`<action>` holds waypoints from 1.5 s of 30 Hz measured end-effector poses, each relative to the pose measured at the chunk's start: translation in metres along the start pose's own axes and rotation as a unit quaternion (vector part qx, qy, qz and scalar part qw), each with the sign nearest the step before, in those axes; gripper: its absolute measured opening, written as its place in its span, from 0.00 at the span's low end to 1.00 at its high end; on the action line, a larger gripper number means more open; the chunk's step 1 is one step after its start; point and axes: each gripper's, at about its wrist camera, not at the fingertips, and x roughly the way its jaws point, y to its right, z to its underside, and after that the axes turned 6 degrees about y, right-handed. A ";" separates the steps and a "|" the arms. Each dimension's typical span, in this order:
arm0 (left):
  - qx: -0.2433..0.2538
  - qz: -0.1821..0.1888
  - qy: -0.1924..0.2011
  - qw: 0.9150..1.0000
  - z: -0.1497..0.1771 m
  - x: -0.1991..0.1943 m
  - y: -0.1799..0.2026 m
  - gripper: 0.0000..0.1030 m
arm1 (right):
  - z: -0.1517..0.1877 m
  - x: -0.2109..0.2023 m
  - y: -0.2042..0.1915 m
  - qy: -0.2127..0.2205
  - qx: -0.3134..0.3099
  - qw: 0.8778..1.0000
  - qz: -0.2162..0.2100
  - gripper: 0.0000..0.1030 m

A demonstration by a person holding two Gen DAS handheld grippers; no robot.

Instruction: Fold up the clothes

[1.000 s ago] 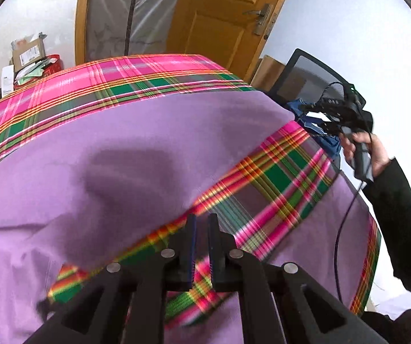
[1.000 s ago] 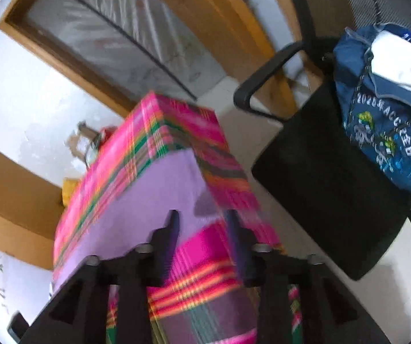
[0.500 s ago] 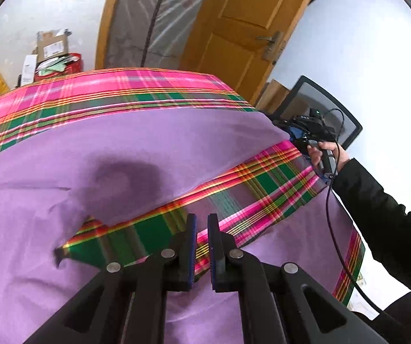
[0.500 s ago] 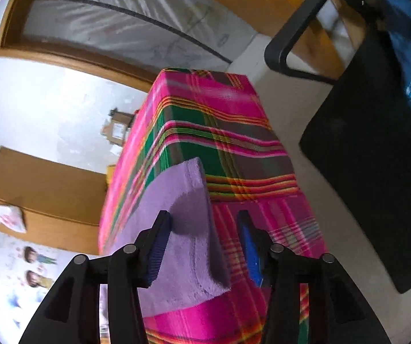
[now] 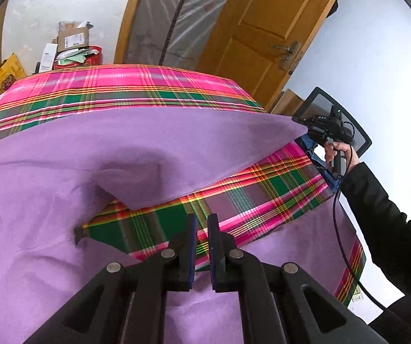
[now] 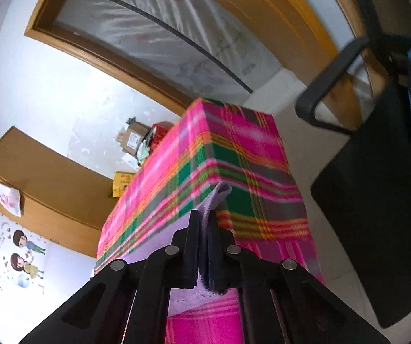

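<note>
Right gripper (image 6: pixel 204 223) jaws just closed onto one purple cloth (image 5: pixel 119 149) corner, left gripper (image 5: pixel 201 230) jaws clamping its near edge.

Lilac cloth (image 5: pixel 62 157), pink-green plaid table cover (image 5: pixel 119 86), black chair (image 6: pixel 377 200)

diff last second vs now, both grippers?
The right gripper has just closed its jaws on the far corner of the purple cloth, which lay between its open fingers half a second ago. The left gripper pulled the near edge back, exposing more of the plaid tablecloth. Left jaws stayed nearly shut; whether they pinch cloth is unclear.
</note>
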 end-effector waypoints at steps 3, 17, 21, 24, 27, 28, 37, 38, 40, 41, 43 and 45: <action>-0.008 -0.008 0.006 1.000 0.002 -0.005 -0.005 0.06 | -0.014 -0.008 -0.004 0.020 -0.005 1.000 0.006 0.02; -0.023 -0.020 -0.001 1.000 0.007 -0.003 -0.011 0.06 | 0.002 0.039 0.035 -0.062 0.055 0.996 -0.012 0.43; -0.023 -0.025 -0.001 0.999 0.007 -0.004 -0.010 0.06 | 0.002 0.062 0.033 -0.086 0.055 0.995 -0.011 0.46; -0.028 -0.034 0.000 0.999 0.009 -0.007 -0.013 0.06 | 0.002 0.069 0.034 -0.091 0.057 0.994 -0.010 0.46; -0.034 -0.042 0.001 0.999 0.012 -0.011 -0.020 0.06 | 0.002 0.073 0.040 -0.089 0.061 0.994 -0.006 0.48; -0.037 -0.045 0.000 0.998 0.013 -0.012 -0.022 0.06 | 0.001 0.073 0.043 -0.086 0.067 0.994 -0.008 0.52; -0.051 -0.053 -0.003 0.997 0.015 -0.013 -0.032 0.06 | 0.005 0.079 0.032 -0.110 0.035 0.993 -0.034 0.31; -0.051 -0.052 -0.003 0.997 0.015 -0.013 -0.032 0.06 | 0.005 0.078 0.033 -0.106 0.033 0.993 -0.031 0.30; -0.050 -0.051 -0.003 0.997 0.015 -0.012 -0.031 0.06 | 0.005 0.075 0.030 -0.097 0.024 0.995 -0.024 0.29; -0.049 -0.051 -0.003 0.997 0.015 -0.012 -0.031 0.06 | 0.005 0.074 0.027 -0.093 0.016 0.995 -0.017 0.29; -0.049 -0.052 -0.003 0.997 0.016 -0.013 -0.031 0.06 | 0.007 0.072 0.020 -0.086 -0.002 0.996 0.001 0.29; -0.049 -0.053 -0.002 0.997 0.016 -0.014 -0.031 0.06 | 0.006 0.067 0.012 -0.076 -0.024 0.996 0.025 0.29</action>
